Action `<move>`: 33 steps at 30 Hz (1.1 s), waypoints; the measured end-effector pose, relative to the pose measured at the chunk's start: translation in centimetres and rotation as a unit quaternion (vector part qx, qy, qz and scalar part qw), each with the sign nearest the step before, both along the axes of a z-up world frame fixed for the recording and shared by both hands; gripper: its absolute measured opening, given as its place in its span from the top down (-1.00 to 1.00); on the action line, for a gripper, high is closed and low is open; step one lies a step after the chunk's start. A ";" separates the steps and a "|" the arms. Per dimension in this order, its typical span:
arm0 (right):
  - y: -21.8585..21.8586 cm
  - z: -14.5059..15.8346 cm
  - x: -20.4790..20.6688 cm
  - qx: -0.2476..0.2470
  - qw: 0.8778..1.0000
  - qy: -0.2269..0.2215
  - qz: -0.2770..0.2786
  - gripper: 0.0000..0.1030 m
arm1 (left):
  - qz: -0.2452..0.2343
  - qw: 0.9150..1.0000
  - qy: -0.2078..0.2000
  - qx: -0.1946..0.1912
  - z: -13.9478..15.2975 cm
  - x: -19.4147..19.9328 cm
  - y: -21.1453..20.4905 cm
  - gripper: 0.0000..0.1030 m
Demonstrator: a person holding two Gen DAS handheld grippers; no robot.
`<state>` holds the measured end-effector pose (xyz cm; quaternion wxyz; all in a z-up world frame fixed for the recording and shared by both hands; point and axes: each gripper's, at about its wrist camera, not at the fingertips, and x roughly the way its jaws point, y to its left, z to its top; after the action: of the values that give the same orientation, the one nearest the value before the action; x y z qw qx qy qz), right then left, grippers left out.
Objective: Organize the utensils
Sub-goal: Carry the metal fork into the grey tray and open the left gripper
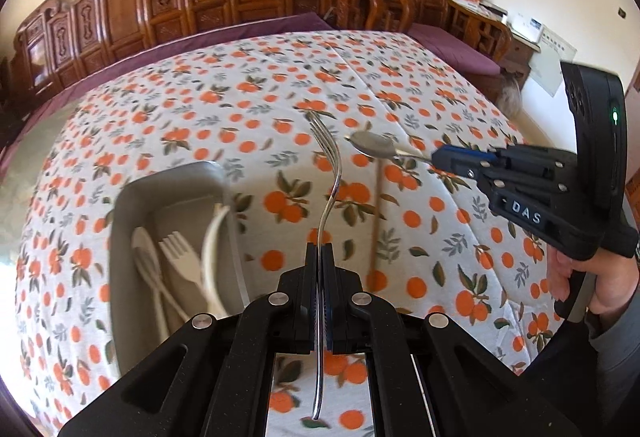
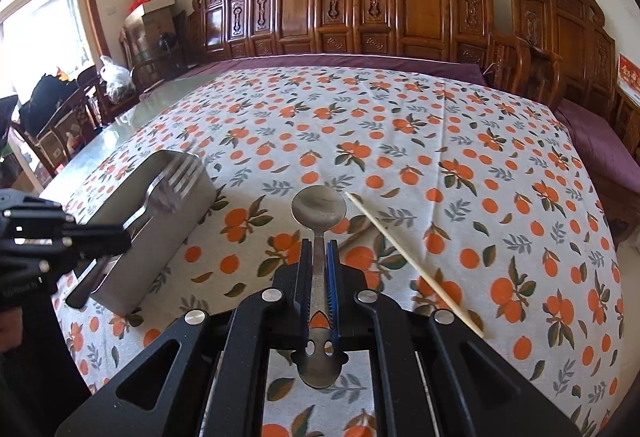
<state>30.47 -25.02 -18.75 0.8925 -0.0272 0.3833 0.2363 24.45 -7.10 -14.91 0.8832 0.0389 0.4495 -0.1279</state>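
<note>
My left gripper point(image 1: 320, 249) is clamped tight on a metal fork point(image 1: 329, 173), gripping it partway along the handle. The tines point away from me and the handle end sticks out behind the jaws. The fork hangs in the air above the tablecloth point(image 1: 440, 229), just to the right of the gray tray point(image 1: 132, 197).

My right gripper point(image 2: 319, 249) is closed on a metal spoon point(image 2: 319, 211), pinching its neck, with the bowl ahead of the fingertips and face up. The shaped handle end with two small holes shows behind the jaws. The spoon is also off the cloth, further right of the tray than the fork. From the left camera I see the two utensils close together, the spoon's bowl just right of the fork's tines, not touching.

The tray sits on the orange-print tablecloth, on its left part. Inside it lie a white plastic spoon point(image 1: 146, 261), a white plastic fork point(image 1: 182, 257) and another pale utensil point(image 1: 212, 249) that is too blurred to name.

A single wooden chopstick point(image 2: 412, 261) lies flat on the cloth to the right of the tray, beneath and just right of the held spoon. Beyond the far edge of the cloth stands a row of carved wooden chairs point(image 2: 400, 9).
</note>
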 end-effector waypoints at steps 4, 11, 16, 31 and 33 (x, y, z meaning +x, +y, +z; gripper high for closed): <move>0.8 -0.1 -0.2 -0.004 1.000 0.000 0.004 0.84 | 0.021 1.000 -0.005 -0.003 0.4 0.1 2.4 0.97; 1.6 -0.4 -0.2 -0.012 1.000 0.002 0.007 0.84 | 0.059 0.998 -0.003 -0.003 -0.2 1.1 6.2 0.97; 1.9 -0.8 -0.2 -0.020 1.000 0.006 0.009 0.84 | 0.078 0.997 0.012 0.002 -1.9 1.9 8.1 0.97; 3.0 -1.2 -0.4 -0.029 0.999 0.008 0.019 0.84 | 0.103 0.993 0.047 0.019 -6.0 3.1 9.6 0.97; 3.1 -1.2 -0.3 -0.030 0.999 0.009 0.019 0.84 | 0.103 0.993 0.053 0.019 -6.4 3.2 9.6 0.97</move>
<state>30.13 -21.96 -19.95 0.8831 -0.0589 0.3975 0.2422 27.68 2.54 -21.27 0.8659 0.0026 0.4993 -0.0300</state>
